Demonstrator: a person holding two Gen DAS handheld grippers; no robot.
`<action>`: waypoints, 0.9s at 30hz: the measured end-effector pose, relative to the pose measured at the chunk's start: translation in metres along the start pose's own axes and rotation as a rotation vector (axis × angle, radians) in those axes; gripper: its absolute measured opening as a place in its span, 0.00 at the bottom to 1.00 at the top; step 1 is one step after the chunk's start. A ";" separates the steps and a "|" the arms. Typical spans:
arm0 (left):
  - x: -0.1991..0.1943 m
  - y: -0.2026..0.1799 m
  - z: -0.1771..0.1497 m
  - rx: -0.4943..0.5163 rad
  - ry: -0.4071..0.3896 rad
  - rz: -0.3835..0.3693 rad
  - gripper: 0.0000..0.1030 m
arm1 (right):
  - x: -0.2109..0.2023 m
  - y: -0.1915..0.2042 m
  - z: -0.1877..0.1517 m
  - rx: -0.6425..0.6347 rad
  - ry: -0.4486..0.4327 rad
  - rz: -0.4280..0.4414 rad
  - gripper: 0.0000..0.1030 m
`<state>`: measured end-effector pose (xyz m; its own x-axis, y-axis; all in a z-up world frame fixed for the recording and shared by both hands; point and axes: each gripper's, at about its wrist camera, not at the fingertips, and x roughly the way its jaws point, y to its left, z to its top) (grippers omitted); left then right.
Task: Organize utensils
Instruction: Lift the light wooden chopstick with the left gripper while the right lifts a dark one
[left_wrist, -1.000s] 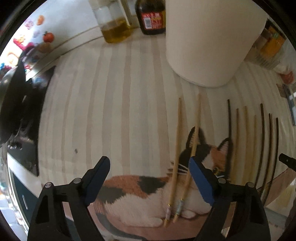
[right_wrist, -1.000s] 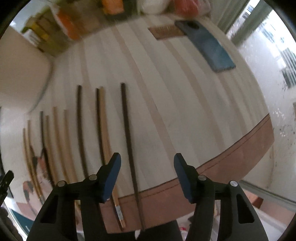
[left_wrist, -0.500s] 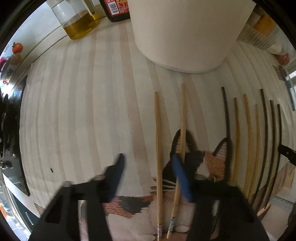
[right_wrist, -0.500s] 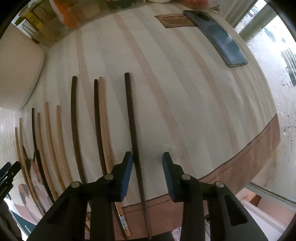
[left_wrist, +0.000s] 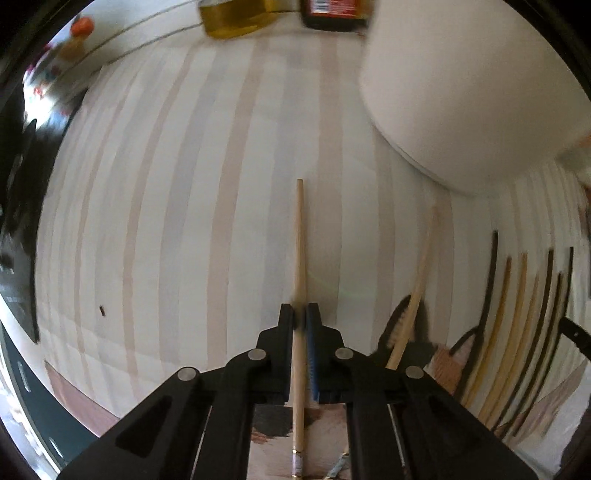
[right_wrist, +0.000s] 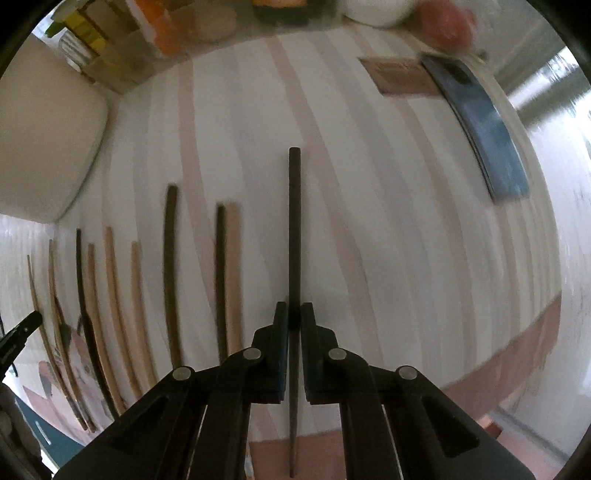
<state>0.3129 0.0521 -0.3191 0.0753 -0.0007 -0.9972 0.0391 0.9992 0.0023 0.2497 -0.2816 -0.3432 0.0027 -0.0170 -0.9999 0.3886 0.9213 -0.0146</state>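
1. On the striped mat (left_wrist: 229, 221), left wrist view: left gripper (left_wrist: 303, 319), pointing down at the surface, jaws having just closed until they clamp a light bamboo chopstick (left_wrist: 300, 240). The stick runs up from between the pads and back beneath the tool body, its decorated end showing at the bottom edge.
2. Just right of it: second light bamboo chopstick (left_wrist: 417, 280), lying free on the mat across a printed cat picture (left_wrist: 448, 365).
3. Farther right: row of dark and light chopsticks (left_wrist: 517, 314), laid roughly parallel, apart from both bamboo sticks.
4. Upper right: large white container (left_wrist: 472, 92), standing on the mat.
5. Top edge: bottle of yellow oil (left_wrist: 236, 18) and dark sauce bottle (left_wrist: 332, 14), both partly cut off.
6. Right wrist view: right gripper (right_wrist: 294, 319), also pointing down, jaws having just closed on a dark chopstick (right_wrist: 294, 221); the stick lies along the mat, its far end pointing up the frame.
7. Left of that stick: dark and light chopsticks (right_wrist: 171, 277) in a parallel row, none touched by the tool.
8. Upper right of the same view: dark blue phone (right_wrist: 480, 125) beside a brown card (right_wrist: 399, 77), well apart from the chopsticks.
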 end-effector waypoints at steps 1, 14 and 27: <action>0.000 0.004 0.001 -0.019 0.008 -0.010 0.05 | 0.000 0.001 0.004 -0.012 0.000 0.001 0.06; -0.001 -0.006 -0.022 0.080 0.012 0.071 0.04 | 0.004 0.004 0.012 -0.110 0.066 -0.019 0.08; 0.008 -0.032 -0.052 0.067 0.047 0.069 0.05 | 0.015 0.004 -0.017 -0.161 0.146 -0.023 0.08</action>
<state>0.2603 0.0223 -0.3308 0.0334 0.0713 -0.9969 0.1019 0.9920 0.0743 0.2359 -0.2713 -0.3588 -0.1424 0.0064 -0.9898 0.2346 0.9717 -0.0275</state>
